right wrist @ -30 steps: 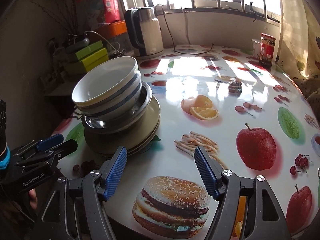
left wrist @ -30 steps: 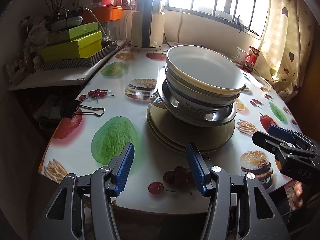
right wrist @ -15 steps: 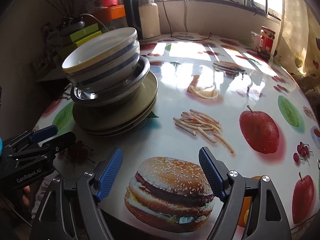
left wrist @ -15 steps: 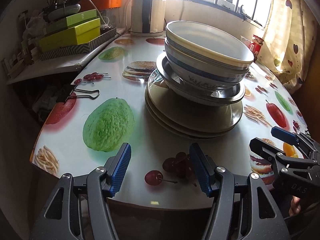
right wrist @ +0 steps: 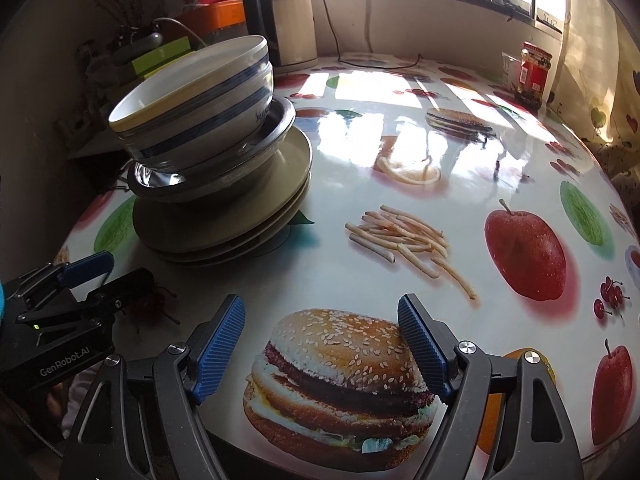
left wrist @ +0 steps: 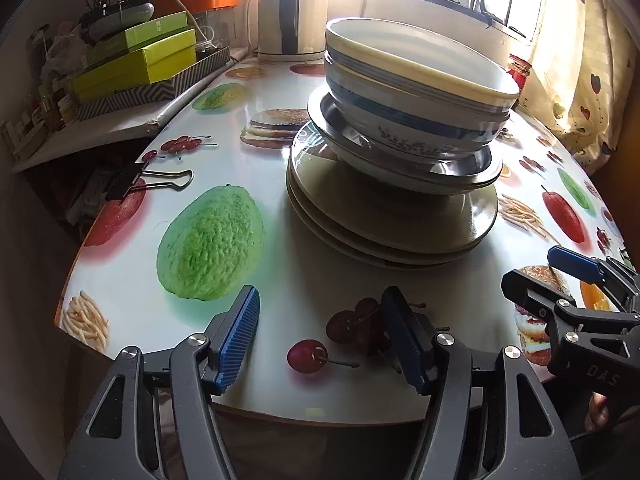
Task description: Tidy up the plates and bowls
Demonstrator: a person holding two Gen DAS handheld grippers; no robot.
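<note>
A stack of dishes stands on the fruit-print table: white bowls with blue bands (left wrist: 416, 92) (right wrist: 196, 108) rest in a steel dish (left wrist: 404, 168) (right wrist: 216, 176), which sits on several olive plates (left wrist: 384, 228) (right wrist: 224, 216). My left gripper (left wrist: 320, 320) hovers over the near table edge in front of the stack, its jaws opening with nothing between them. My right gripper (right wrist: 320, 336) stands open over the printed burger, to the right of the stack and apart from it. Each gripper shows in the other's view: the right gripper (left wrist: 560, 280), the left gripper (right wrist: 108, 276).
A black binder clip (left wrist: 136, 180) lies near the table's left edge. An electric kettle (left wrist: 290, 8) (right wrist: 286, 24) stands at the back, green boxes (left wrist: 136, 60) on a side shelf at left. A red-lidded jar (right wrist: 534, 72) stands at the far right by the curtain.
Both grippers have sunk toward the table's near edge, so the stack looms higher and closer. Both pairs of jaws stand wider apart than before.
</note>
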